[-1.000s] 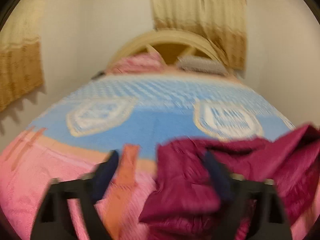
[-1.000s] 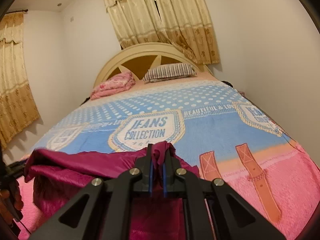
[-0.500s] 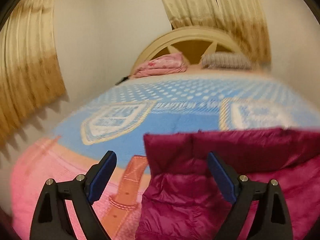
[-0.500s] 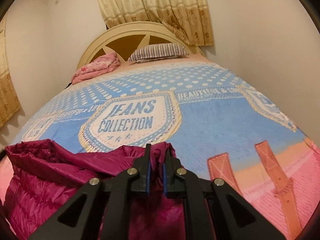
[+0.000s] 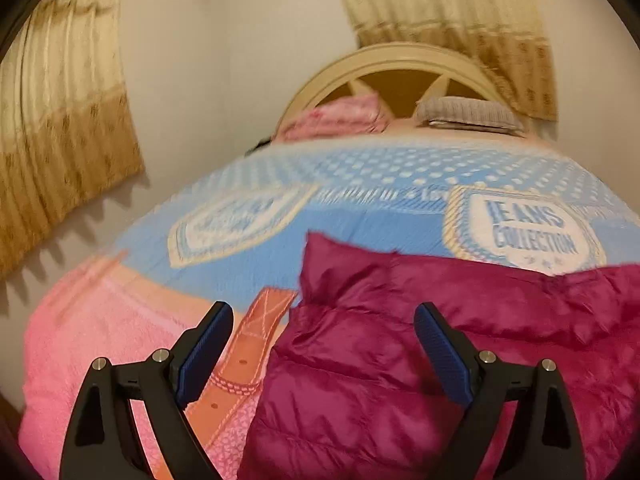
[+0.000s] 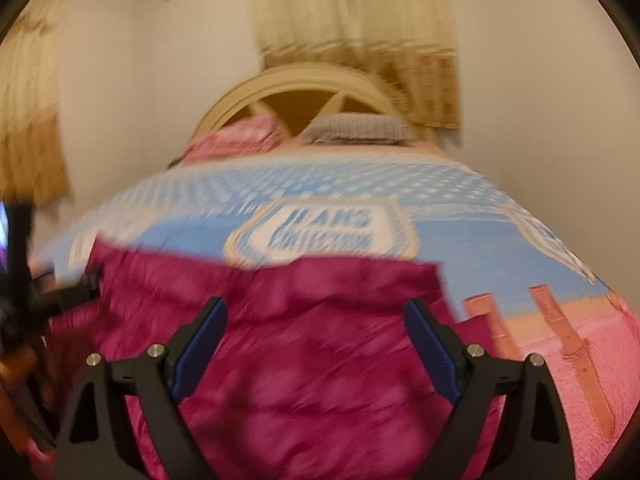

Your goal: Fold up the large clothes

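Since a second ago your right tongs (image 6: pixel 316 320) have let go of the jacket (image 6: pixel 304 360); their jaws are opening, already wide, nothing pinched between the pads, the jacket lying on the bed cover (image 6: pixel 480 248) below and ahead of them. Your left tongs (image 5: pixel 324 332), wide and empty, stand over the jacket's (image 5: pixel 400 360) left edge: one blue pad (image 5: pixel 440 352) above the maroon quilting, the other over the pink cover (image 5: pixel 100 320) beside it.
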`<state>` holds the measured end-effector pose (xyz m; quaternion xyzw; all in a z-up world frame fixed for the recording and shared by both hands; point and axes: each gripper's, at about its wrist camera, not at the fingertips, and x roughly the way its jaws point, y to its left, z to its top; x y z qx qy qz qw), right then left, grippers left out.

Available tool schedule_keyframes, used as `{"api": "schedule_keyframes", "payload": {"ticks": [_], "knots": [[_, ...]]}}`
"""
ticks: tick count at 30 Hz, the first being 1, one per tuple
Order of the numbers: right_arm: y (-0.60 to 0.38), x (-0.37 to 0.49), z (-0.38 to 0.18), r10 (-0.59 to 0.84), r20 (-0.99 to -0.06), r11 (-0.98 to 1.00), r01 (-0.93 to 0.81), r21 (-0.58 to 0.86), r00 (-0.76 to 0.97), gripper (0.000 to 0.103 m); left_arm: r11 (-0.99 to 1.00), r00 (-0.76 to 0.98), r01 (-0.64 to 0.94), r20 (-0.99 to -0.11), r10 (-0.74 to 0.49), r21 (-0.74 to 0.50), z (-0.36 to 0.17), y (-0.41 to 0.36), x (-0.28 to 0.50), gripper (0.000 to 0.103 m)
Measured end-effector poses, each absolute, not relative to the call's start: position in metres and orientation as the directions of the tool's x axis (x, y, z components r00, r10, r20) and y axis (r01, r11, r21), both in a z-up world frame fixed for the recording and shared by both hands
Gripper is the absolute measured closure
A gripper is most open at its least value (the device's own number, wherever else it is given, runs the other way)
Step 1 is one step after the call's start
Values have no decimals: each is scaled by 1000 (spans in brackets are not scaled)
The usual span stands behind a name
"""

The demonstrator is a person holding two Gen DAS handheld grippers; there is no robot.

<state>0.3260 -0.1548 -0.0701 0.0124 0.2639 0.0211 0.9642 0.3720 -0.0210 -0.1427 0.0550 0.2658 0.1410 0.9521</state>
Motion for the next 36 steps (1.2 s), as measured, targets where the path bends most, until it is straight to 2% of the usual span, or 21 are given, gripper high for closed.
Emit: {"api": "schedule_keyframes", "payload": {"ticks": [3,8,12,21,28,36], "knots": [[-145,352,-92,21,-567,999,-36,-15,823,12,949,813,-224,-494,308,222,-147,-35,380,10],[-164,383,-115,-22,-650,1000,22,-9,760,14,950,748,-209,-588,308,232,-178,-35,414,10],[-174,379,-133,-29,-672,999,46,7,740,14,955,731,-199,-616,293,219,-195,-37,425,10],[-179,371,-139,-36,-690,996,85,37,723,14,943,726,-144,-615,307,301,-205,-57,435,10],[-176,375,-144,-70,-719,995,103,3,692,12,965,697,-125,-672,251,231,-211,-46,443,8],[-176,384,-152,-78,-753,994,108,-10,654,9,969,663,-120,-709,239,215,-219,-42,448,5]]}}
